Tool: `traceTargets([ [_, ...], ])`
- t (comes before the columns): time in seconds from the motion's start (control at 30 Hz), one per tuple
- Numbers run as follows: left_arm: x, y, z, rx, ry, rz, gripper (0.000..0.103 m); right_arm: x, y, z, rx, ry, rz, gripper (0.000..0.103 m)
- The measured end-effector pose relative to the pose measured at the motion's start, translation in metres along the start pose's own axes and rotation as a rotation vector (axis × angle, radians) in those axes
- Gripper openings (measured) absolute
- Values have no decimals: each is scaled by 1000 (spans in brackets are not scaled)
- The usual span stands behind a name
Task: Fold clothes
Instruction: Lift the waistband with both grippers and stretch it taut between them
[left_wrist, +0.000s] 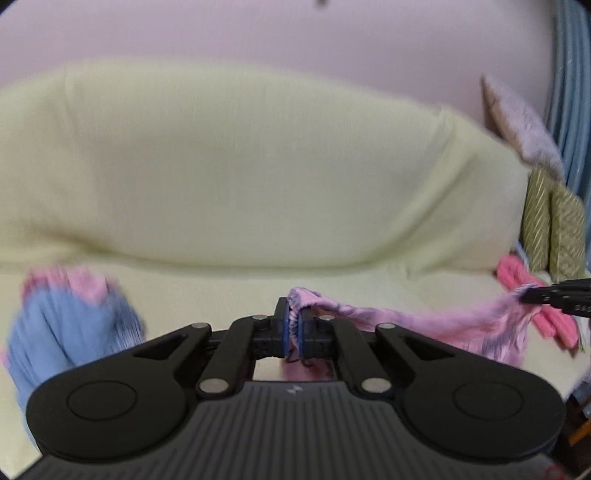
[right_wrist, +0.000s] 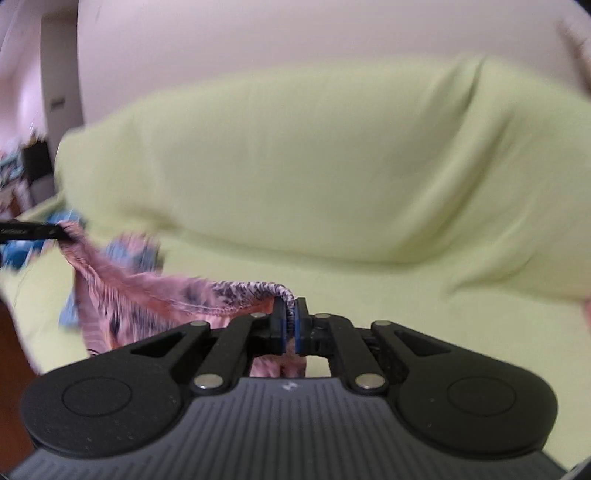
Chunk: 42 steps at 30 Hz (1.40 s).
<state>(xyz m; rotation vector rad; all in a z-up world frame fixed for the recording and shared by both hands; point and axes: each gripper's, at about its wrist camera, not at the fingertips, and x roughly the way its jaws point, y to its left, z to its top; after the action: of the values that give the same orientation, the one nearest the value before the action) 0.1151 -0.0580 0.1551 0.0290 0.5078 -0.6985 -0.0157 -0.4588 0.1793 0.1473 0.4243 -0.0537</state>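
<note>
Slippage is the main risk: the left gripper (left_wrist: 294, 325) and right gripper (right_wrist: 290, 324) each pinch only a thin edge of the pink patterned garment (left_wrist: 406, 317), strung across the frame's lower middle above the yellow-green sofa (left_wrist: 258, 177). A hard tug apart could pull the hem free, dropping it in a heap.

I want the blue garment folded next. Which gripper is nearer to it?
Left. The left gripper, shut on the pink garment, has the blue garment just beside it; the right gripper holds the pink garment's far end.

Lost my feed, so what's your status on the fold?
Left gripper and right gripper shut on pink garment, strung between them above sofa. Blue clothes off left. Nothing in the way.
</note>
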Motion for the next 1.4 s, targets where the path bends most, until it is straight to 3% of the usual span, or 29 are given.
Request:
traceTargets([
  [0.23,-81,-61,72,165,-182,31,1,-97,20,59,-80,-277,-91,3],
  [0.5,-143,-105,68,198,-276,34,1,-156,21,55,-84,-347,-113,3],
  [0.67,-146,-121,73,207,-279,24,1,-167,9,67,-91,-359,-137,3],
  [0.83,-78,-121,76,177,-166,12,1,-118,-21,79,-64,-267,-146,3],
  [0.97,23,-107,52,126,-1,22,1,-15,-60,65,-28,-66,-141,3],
  [1.1,151,-86,3,71,199,38,1,121,-106,16,41,162,-135,3],
  [1.23,258,-67,-48,18,342,47,1,234,-137,-39,67,312,-153,3],
  [1.4,330,-55,-75,-6,411,61,2,300,-154,-78,33,386,-163,3],
])
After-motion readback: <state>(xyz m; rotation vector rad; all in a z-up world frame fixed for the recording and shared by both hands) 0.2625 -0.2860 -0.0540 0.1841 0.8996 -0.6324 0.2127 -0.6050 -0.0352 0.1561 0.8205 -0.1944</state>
